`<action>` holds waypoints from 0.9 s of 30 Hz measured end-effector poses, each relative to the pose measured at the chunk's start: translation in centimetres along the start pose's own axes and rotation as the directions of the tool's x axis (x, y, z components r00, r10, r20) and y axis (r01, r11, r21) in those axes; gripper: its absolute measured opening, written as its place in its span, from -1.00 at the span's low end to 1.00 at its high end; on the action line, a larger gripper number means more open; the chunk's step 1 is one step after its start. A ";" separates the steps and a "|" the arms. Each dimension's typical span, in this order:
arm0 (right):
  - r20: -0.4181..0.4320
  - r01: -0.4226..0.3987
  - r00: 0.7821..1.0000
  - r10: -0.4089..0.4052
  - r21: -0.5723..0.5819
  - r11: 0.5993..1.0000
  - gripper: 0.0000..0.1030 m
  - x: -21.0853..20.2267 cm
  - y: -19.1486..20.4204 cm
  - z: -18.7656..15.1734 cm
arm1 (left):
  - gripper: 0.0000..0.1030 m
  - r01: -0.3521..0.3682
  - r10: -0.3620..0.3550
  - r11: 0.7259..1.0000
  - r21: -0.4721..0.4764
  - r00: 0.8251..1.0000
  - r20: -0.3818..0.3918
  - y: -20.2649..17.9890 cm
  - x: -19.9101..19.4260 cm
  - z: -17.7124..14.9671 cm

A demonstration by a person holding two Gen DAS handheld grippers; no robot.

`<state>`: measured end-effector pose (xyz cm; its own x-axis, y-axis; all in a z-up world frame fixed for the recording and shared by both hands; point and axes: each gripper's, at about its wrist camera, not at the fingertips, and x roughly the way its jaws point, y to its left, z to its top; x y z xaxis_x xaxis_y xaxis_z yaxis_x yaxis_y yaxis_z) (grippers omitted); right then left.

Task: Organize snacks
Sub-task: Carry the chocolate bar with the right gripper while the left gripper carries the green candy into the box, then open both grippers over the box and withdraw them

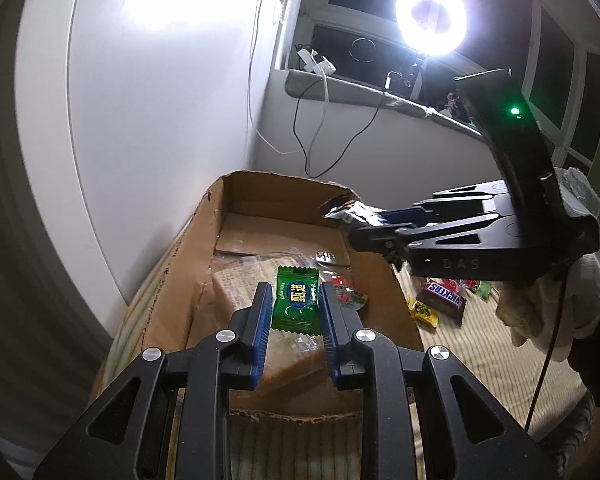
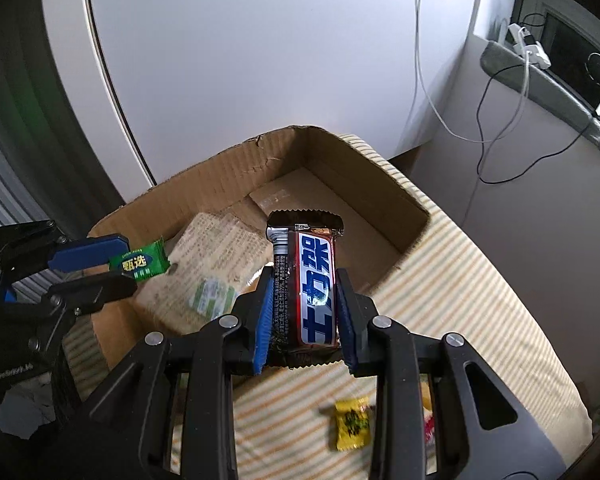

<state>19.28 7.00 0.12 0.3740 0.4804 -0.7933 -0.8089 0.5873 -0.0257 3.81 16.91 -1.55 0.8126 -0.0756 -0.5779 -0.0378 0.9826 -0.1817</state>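
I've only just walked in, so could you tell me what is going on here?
A person is sorting snacks into a cardboard box with a handheld gripper in each hand. The left gripper is shut on a green candy over the box. The right gripper is shut on a Snickers bar near the box's edge. A few packets already lie in the box. Another Snickers bar and a yellow candy lie outside it on the striped cloth.

Lower end of the chocolate bar (image 2: 314,292) hidden behind the right gripper (image 2: 304,276). Packets in the cardboard box (image 2: 364,168) blurred — labels unreadable. Yellow candy (image 2: 352,424) blurred — print illegible.
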 end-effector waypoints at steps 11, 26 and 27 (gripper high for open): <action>-0.014 -0.020 1.000 0.020 0.007 1.000 -0.43 1.9 0.1 0.4 | -0.56 0.009 -0.009 1.000 0.005 1.000 -0.012 0.2 0.7 0.0; 0.028 0.028 0.999 -0.028 -0.001 1.000 0.34 0.9 0.3 0.6 | 0.14 -0.007 0.007 1.000 0.013 1.000 0.000 -0.4 0.4 0.2; 0.028 0.033 0.999 -0.033 -0.003 0.999 0.34 0.7 0.3 0.6 | 0.14 -0.006 0.006 1.000 0.013 1.000 0.001 -0.4 0.3 0.2</action>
<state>19.57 7.89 -0.14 0.4130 0.4791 -0.7745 -0.7975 0.6009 -0.0535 4.18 16.49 -1.51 0.8130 -0.0691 -0.5781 -0.0357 0.9852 -0.1679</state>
